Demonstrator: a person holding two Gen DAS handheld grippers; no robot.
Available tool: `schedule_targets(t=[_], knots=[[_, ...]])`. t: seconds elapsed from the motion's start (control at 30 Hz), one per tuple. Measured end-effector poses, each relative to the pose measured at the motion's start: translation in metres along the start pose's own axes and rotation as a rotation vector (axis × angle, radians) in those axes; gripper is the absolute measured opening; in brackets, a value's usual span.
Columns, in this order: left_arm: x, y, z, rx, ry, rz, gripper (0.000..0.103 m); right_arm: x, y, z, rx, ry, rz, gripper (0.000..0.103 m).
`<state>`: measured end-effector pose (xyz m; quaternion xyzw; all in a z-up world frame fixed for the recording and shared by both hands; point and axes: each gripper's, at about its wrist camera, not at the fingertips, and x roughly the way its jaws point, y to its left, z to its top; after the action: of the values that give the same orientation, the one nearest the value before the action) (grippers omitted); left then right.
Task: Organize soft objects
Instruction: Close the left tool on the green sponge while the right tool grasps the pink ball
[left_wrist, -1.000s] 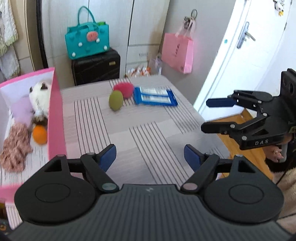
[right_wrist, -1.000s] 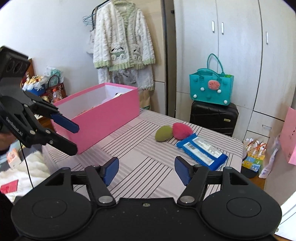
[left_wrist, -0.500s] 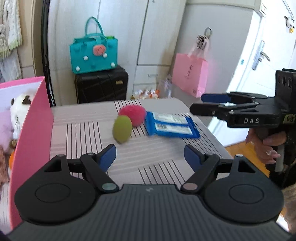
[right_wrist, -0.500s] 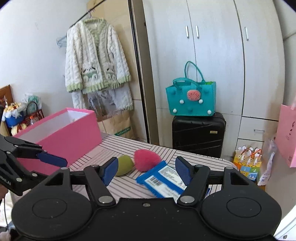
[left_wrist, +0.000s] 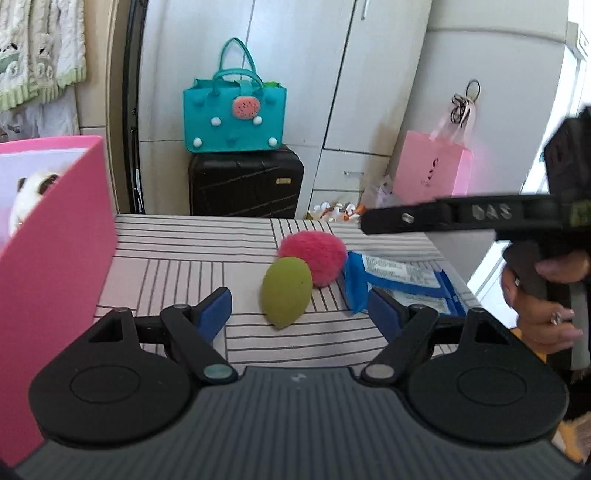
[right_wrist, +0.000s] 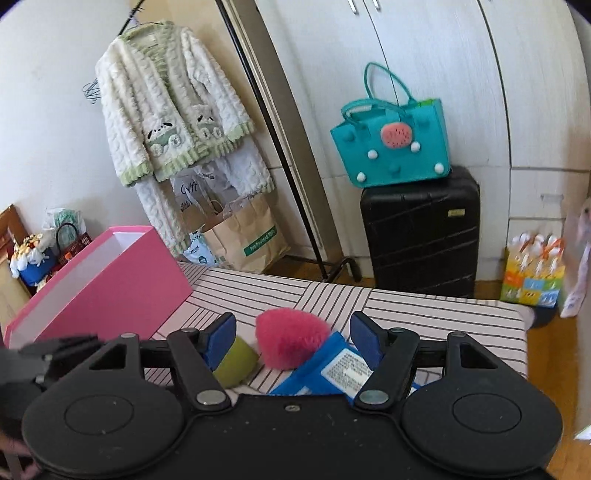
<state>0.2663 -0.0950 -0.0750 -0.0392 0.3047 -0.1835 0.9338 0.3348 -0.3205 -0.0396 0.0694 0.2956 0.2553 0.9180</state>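
Observation:
A green egg-shaped soft toy (left_wrist: 285, 291) lies on the striped table (left_wrist: 177, 258), touching a fuzzy pink ball (left_wrist: 313, 261) behind it. Blue tissue packs (left_wrist: 397, 281) lie right of the ball. My left gripper (left_wrist: 299, 308) is open just in front of the green toy, which sits between its fingers' line without contact. My right gripper (right_wrist: 292, 336) is open above the pink ball (right_wrist: 290, 343), the green toy (right_wrist: 234, 363) and the blue packs (right_wrist: 340, 373). Seen edge-on in the left wrist view, the right gripper (left_wrist: 458, 218) hovers over the packs. An open pink box (left_wrist: 55, 236) holds a plush animal (left_wrist: 31, 195).
The pink box (right_wrist: 99, 291) stands along the table's left side. Behind the table stand a black suitcase (left_wrist: 245, 184) with a teal bag (left_wrist: 234, 118) on top, a pink bag (left_wrist: 430, 168) on the cupboard, and a coat rack with a cardigan (right_wrist: 173, 114).
Both grippers moved forward and lower toward the green toy, pink ball and blue packs, which now look much nearer. The right gripper swung in over the packs. Both stayed open.

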Motion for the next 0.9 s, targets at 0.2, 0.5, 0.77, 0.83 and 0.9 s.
schedule_targets(t=[0.2,0.5,0.77,0.83,0.9], knots=[[0.022,0.000,-0.001,-0.002,0.020,0.046,0.070,0.027,-0.006,0.001,0.026,0.042,0.018,0.073],[0.047,0.005,0.007,-0.059,0.069,0.035,0.069,0.034,-0.004,0.002,0.017,0.018,0.033,0.073],[0.053,0.006,0.003,-0.099,0.088,-0.006,0.037,0.040,-0.004,0.003,0.007,0.048,0.045,0.073],[0.050,0.006,0.001,-0.097,0.080,0.006,0.036,0.042,-0.004,0.003,0.004,0.053,0.048,0.073],[0.045,0.007,-0.001,-0.095,0.074,0.024,0.035,0.044,-0.006,0.003,0.010,0.058,0.052,0.072]])
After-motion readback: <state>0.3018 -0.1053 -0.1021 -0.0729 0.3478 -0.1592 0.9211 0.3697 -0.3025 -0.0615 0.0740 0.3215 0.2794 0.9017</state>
